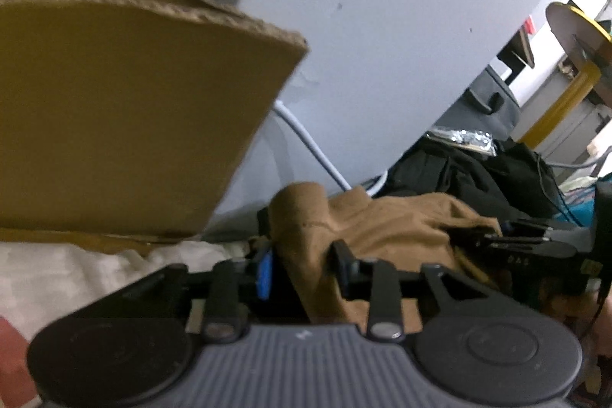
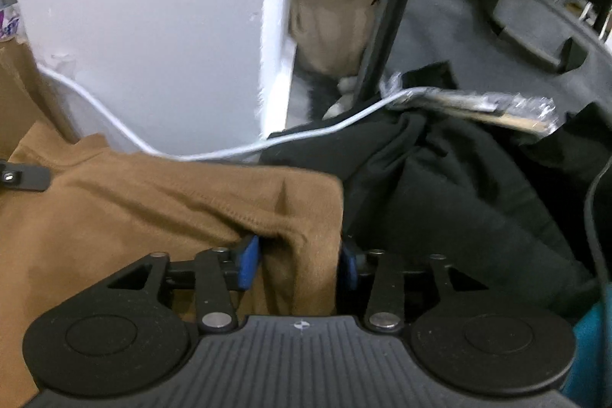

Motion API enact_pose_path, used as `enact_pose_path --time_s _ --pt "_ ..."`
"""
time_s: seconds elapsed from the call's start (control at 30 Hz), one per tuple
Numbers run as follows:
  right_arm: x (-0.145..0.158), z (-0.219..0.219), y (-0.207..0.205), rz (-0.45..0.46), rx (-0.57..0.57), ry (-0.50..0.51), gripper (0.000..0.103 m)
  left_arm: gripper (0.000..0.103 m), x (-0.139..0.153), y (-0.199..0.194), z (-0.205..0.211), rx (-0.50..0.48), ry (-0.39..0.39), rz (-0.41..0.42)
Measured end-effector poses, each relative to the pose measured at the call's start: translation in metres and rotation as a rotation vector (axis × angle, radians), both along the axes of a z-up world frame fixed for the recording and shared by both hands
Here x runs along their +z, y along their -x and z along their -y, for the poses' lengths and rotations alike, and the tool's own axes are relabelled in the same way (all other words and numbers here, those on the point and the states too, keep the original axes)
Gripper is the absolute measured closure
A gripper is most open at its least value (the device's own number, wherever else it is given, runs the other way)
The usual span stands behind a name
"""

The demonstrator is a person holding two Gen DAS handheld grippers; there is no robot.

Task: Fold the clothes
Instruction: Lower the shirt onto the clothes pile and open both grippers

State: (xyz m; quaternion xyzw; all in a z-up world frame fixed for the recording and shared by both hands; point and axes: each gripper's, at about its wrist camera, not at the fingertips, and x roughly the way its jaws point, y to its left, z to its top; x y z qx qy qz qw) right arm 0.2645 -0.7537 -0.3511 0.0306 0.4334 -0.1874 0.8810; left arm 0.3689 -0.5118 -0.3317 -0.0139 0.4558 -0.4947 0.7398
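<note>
- Between both pairs of fingers lies the brown garment [image 2: 153, 201], a soft knit that looks light and limp, spread and rumpled on the pale bedding [image 1: 76, 266].
- It will likely sag and slide wherever it is unsupported, so the stitched hem and the corners look like the best places to take hold.
- At the right gripper [image 2: 298, 262], a bunched corner of the cloth sits in the gap; the blue pads [image 2: 248, 260] stand spread on either side, apparently not pressing it.
- At the left gripper [image 1: 302, 266], a raised fold sits between jaws that are parted, loose rather than pinching.
- Just beside the garment lie dark clothes [image 2: 459, 201]; a white cable [image 2: 229, 150] crosses its far edge, and a cardboard box [image 1: 126, 109] stands near.
</note>
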Motion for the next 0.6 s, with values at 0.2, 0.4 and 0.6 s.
enact_pose_path --time_s 0.2,0.4,0.6 --pt "0.030 -0.007 0.014 0.059 -0.031 0.044 0.050 0.063 0.023 -0.003 -0.023 0.035 0.032 -0.020" --pt "0.038 -0.019 0.031 0.113 -0.036 -0.004 0.076 0.063 0.046 0.014 -0.023 -0.009 0.058 -0.011" --pt "0.018 -0.023 0.033 0.110 -0.054 -0.053 0.085 0.063 0.045 0.044 -0.002 -0.084 0.042 -0.017"
